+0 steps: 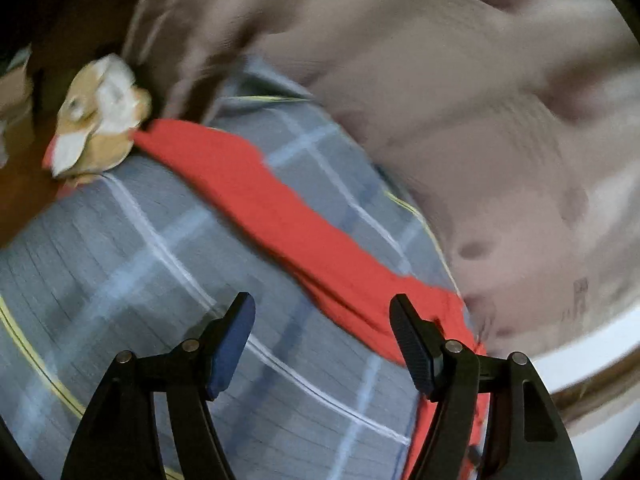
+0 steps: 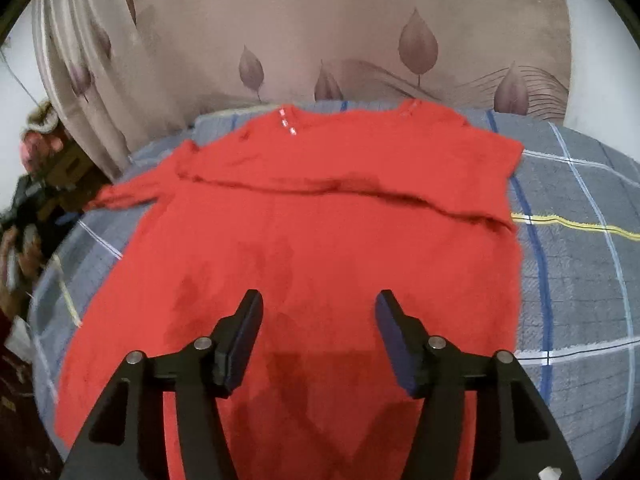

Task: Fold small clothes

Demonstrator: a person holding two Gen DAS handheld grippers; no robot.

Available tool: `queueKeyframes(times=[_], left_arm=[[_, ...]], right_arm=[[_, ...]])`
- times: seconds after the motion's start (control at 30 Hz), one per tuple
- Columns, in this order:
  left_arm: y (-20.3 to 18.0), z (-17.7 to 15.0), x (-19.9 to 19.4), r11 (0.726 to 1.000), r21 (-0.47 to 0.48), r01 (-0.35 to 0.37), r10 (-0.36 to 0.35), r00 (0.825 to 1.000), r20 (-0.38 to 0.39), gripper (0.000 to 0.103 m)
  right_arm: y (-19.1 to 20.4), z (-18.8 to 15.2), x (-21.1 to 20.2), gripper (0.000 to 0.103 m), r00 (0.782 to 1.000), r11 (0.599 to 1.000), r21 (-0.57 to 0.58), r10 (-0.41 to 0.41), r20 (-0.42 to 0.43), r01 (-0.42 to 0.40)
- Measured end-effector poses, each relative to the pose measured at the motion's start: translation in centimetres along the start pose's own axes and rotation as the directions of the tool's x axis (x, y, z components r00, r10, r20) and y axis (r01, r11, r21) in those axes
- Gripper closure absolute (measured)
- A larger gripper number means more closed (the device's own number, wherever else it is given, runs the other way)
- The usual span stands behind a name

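Red shirt flat on checked blanket; left tongs, right tongs gape empty

- Home setting, most likely a bedroom.
- Bed covered by grey plaid bedsheet with white, blue and yellow lines.
- Beige curtain with leaf print hangs just behind the bed.
- Tan-and-white plush toy at the bed's edge.
- Red shirt spread flat on the sheet.
- Cluttered household items at left, too blurred to identify.
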State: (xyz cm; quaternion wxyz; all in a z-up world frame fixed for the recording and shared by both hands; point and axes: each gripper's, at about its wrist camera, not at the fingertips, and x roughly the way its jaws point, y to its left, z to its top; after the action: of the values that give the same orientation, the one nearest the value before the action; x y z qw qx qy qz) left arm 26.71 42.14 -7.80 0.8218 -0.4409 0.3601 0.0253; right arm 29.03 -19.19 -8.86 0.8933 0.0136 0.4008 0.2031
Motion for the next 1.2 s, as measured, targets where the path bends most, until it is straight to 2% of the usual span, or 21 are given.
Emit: queueKeyframes(times=[0.07, 0.17, 0.2, 0.27, 0.3, 0.33, 0.37, 0.4, 0.47, 0.53, 0.6, 0.7, 0.77, 0.87, 0.93, 1.0, 1.13, 1.2], left_arm=[[2.3, 2.3, 1.2, 0.998, -0.069, -0.010, 0.009, 1.000, -0.019, 0.033], [4.4, 4.2, 3.9, 0.991, -0.135, -0.017, 0.006, 0.997, -0.081, 0.033], [4.7, 4.7, 4.0, 0.988, -0.154, 0.011, -0.019, 0.999, -0.050, 0.033], [5.0, 5.4, 4.4, 0.984, -0.177, 0.025, -0.026, 1.000, -0.003, 0.034], [4.8, 5.5, 4.8, 0.987, -0.160, 0.025, -0.023, 1.000, 0.014, 0.038], [4.5, 5.5, 5.3, 0.991, -0.132, -0.018, 0.021, 0.999, 0.024, 0.074], [4.4, 5.4, 5.8, 0.991, -0.121, -0.050, 0.051, 0.999, 0.007, 0.100], [4.2, 5.3, 6.2, 0.991, -0.118, -0.065, 0.067, 0.998, 0.009, 0.100], [2.1, 4.6, 5.0, 0.994, -0.073, -0.083, 0.090, 0.990, 0.107, 0.100], [-1.6, 3.6, 3.5, 1.000, 0.013, -0.026, 0.024, 0.986, 0.164, 0.100], [-6.6, 2.2, 2.5, 0.993, 0.108, 0.038, -0.055, 0.986, 0.158, 0.100], [-16.1, -1.0, 1.8, 0.949, 0.276, 0.149, -0.180, 0.979, 0.090, 0.100], [-23.0, -4.0, 2.5, 0.894, 0.386, 0.230, -0.254, 0.967, 0.011, 0.100], [-31.1, -8.9, 4.8, 0.818, 0.469, 0.333, -0.328, 0.940, -0.094, 0.100], [-35.9, -13.0, 7.9, 0.769, 0.516, 0.377, -0.340, 0.925, -0.170, 0.100], [-38.8, -16.7, 11.0, 0.741, 0.544, 0.394, -0.329, 0.919, -0.218, 0.100], [-41.6, -24.1, 18.5, 0.709, 0.547, 0.445, -0.283, 0.890, -0.357, 0.100], [-41.6, -27.9, 22.4, 0.679, 0.543, 0.494, -0.264, 0.855, -0.447, 0.100]], right_arm=[[-0.2, -0.1, 0.2, 0.040, 1.000, 1.000, -0.003, -0.002, -0.012, 0.002], [-0.7, -0.2, 0.3, 0.039, 1.000, 0.999, 0.036, -0.008, -0.019, 0.009], [-0.9, -0.3, 0.3, 0.039, 1.000, 0.999, 0.049, -0.007, -0.021, 0.008], [-1.2, -0.4, 0.5, 0.039, 1.000, 0.997, 0.071, -0.010, -0.019, 0.011], [-1.3, -0.4, 0.5, 0.039, 1.000, 0.997, 0.076, -0.013, -0.020, 0.015], [-1.1, -0.4, 0.7, 0.039, 1.000, 0.997, 0.075, -0.016, -0.020, 0.017], [-1.0, -0.4, 0.7, 0.038, 1.000, 0.997, 0.071, -0.023, -0.021, 0.025], [-0.9, -0.4, 0.8, 0.037, 0.999, 0.997, 0.068, -0.027, -0.023, 0.028], [-0.7, -0.4, 0.8, 0.033, 0.999, 0.997, 0.064, -0.029, -0.023, 0.031], [-1.0, -0.5, 0.7, 0.032, 1.000, 0.997, 0.077, -0.020, -0.016, 0.021], [-1.8, -0.5, 0.4, 0.032, 1.000, 0.993, 0.120, 0.010, 0.002, -0.010], [-3.5, -0.6, -0.1, 0.031, 0.997, 0.975, 0.211, 0.061, 0.036, -0.067], [-4.8, -0.8, -0.6, 0.031, 0.993, 0.953, 0.279, 0.098, 0.069, -0.114], [-6.6, -1.3, -1.4, 0.031, 0.983, 0.918, 0.359, 0.134, 0.125, -0.170], [-7.2, -1.5, -1.7, 0.031, 0.977, 0.903, 0.383, 0.148, 0.150, -0.196], [-7.7, -1.7, -2.1, 0.030, 0.971, 0.887, 0.404, 0.163, 0.177, -0.223], [-8.5, -2.1, -2.5, 0.030, 0.958, 0.861, 0.432, 0.191, 0.214, -0.268], [-9.1, -2.3, -2.6, 0.029, 0.950, 0.843, 0.448, 0.210, 0.233, -0.296]])
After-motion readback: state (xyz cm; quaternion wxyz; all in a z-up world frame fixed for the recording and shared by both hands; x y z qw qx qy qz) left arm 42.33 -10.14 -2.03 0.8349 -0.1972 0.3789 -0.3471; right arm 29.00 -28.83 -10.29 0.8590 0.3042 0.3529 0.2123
